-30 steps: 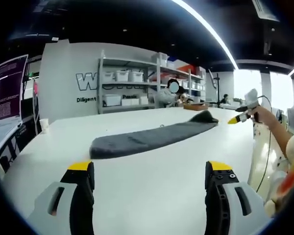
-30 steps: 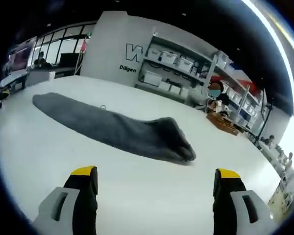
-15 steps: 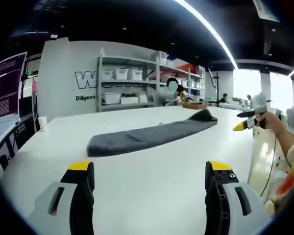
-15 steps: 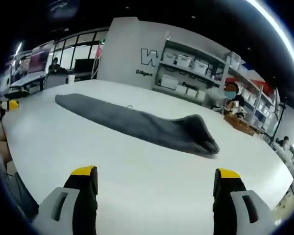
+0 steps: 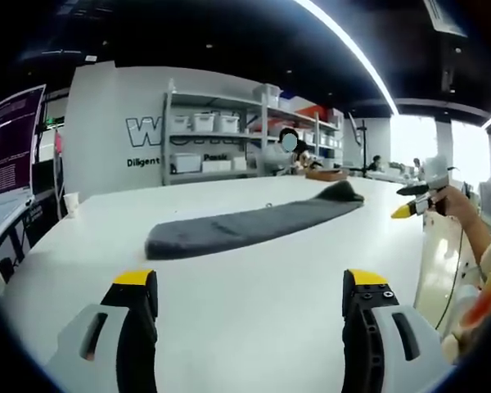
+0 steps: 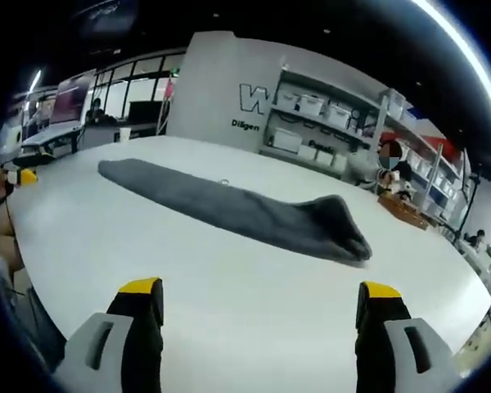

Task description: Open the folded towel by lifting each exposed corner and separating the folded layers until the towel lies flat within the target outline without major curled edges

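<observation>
A dark grey towel (image 5: pixel 245 228) lies folded into a long narrow strip on the white table (image 5: pixel 254 327), its far end bunched into a small hump (image 5: pixel 340 194). My left gripper (image 5: pixel 250 280) hovers open over bare table, well short of the towel's near end. In the right gripper view the towel (image 6: pixel 237 211) stretches across the middle, with its bunched end (image 6: pixel 344 237) on the right. My right gripper (image 6: pixel 260 288) stands open above the table, apart from the towel. It also appears at the right of the left gripper view (image 5: pixel 413 203), held by a hand beyond the table's edge.
A shelf rack with white bins (image 5: pixel 221 147) and a seated person (image 5: pixel 288 155) stand behind the table. A monitor (image 5: pixel 8 139) and a paper cup (image 5: pixel 72 205) are at the left. A small metal ring (image 6: pixel 223 182) lies by the towel.
The right gripper has drawn back from the towel's bunched end, so the towel looks farther off in its view. The towel has not moved and both grippers stay open.
</observation>
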Demonstrator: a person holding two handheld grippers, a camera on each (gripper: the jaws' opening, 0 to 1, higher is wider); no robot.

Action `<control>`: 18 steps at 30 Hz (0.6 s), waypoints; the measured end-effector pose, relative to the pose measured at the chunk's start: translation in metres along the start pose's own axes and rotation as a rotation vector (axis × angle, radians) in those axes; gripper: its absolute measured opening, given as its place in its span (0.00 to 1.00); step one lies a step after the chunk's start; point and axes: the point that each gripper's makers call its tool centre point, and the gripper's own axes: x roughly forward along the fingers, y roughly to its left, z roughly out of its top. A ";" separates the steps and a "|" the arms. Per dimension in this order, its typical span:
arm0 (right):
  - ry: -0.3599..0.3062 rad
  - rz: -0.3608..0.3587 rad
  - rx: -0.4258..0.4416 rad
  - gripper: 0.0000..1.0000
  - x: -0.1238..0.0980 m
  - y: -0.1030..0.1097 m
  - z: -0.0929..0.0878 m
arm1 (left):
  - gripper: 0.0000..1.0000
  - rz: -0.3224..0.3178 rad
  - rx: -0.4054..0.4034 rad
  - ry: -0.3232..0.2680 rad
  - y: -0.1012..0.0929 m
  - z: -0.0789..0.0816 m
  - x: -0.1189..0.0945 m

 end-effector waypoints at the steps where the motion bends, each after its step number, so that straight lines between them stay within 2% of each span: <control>1: -0.001 -0.001 -0.003 0.98 0.000 -0.001 0.001 | 0.92 -0.001 -0.001 0.000 0.000 0.000 0.000; 12: -0.004 0.007 -0.030 0.95 0.008 -0.005 0.010 | 0.91 -0.006 -0.002 0.000 -0.001 0.001 0.002; 18: 0.006 0.028 -0.022 0.94 0.010 0.002 0.006 | 0.91 -0.003 -0.005 0.001 0.002 0.001 0.002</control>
